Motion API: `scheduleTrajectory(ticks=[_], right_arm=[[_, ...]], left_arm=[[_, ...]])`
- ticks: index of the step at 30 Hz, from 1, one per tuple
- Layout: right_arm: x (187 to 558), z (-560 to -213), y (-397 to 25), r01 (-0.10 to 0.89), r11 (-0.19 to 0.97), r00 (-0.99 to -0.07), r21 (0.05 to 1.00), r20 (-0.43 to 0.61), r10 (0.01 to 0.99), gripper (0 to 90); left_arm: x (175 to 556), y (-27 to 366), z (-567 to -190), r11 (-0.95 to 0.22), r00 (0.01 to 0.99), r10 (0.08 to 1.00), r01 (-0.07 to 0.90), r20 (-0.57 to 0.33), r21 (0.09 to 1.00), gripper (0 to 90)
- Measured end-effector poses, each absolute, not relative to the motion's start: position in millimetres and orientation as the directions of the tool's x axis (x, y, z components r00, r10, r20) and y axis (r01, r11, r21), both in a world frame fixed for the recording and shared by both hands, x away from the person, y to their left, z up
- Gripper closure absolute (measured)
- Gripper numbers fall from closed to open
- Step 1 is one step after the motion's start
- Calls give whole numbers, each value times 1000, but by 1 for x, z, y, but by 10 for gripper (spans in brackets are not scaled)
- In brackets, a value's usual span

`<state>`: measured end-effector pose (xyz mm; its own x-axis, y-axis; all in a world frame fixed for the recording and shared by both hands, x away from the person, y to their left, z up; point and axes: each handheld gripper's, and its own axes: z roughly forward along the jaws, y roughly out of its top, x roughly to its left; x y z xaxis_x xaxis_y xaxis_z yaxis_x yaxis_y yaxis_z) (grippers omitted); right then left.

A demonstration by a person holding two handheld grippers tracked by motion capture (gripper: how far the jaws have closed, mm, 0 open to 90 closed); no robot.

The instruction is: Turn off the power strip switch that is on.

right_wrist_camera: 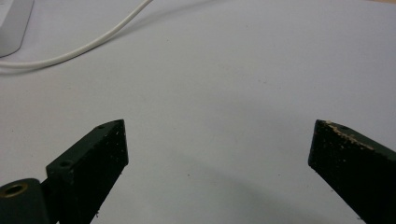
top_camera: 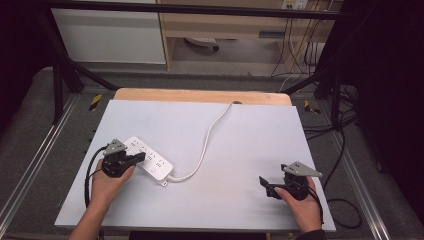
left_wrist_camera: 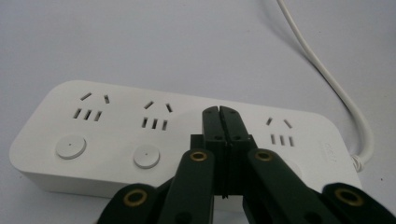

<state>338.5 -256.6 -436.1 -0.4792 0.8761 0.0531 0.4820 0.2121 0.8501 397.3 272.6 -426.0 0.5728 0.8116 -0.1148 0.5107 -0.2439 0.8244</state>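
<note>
White and flat, the table top [top_camera: 240,165] sits on a wooden board, with a dark floor and loose cables around it. A white power strip [top_camera: 148,158] lies on the left part of the table, at about 9 o'clock from the middle. Its white cord [top_camera: 210,135] runs off toward 12 o'clock and goes over the far edge.

The left gripper [top_camera: 134,159] is over the near half of the power strip. In the left gripper view its two black jaws are pressed tight together with nothing between them, and the left gripper's tip [left_wrist_camera: 219,116] points down at the top of the power strip [left_wrist_camera: 93,135], between the middle set of holes and the last set. Two round buttons [left_wrist_camera: 71,146] show to the left of the tip. A third button seems to hide under the jaws, but I cannot be sure.

The right gripper [top_camera: 266,184] rests far away, at about 4 o'clock on the table. Its jaws are spread wide with nothing inside. In the right gripper view the right gripper [right_wrist_camera: 219,154] looks over bare table, with the cord [right_wrist_camera: 84,44] well beyond it.

My guess is that the step now is pushing a switch on the strip with the closed tip. The next move needs a small, straight push down on the button, soft enough that the strip does not slide. The other gripper could hold the strip steady if it does.
</note>
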Motion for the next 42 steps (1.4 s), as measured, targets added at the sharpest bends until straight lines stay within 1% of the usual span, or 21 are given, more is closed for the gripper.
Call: scheduleTrajectory(ticks=[8, 31, 42], right_arm=[[338, -435, -258, 483, 207, -476, 851, 56, 878, 55], [338, -435, -257, 483, 207, -474, 851, 56, 879, 59], [338, -435, -257, 485, 210, -475, 849, 55, 878, 59]], left_arm=[[394, 271, -429, -265, 577, 810, 523, -107, 810, 900], [395, 268, -431, -296, 587, 806, 519, -82, 802, 900], [396, 269, -432, -278, 581, 807, 531, -105, 800, 900]])
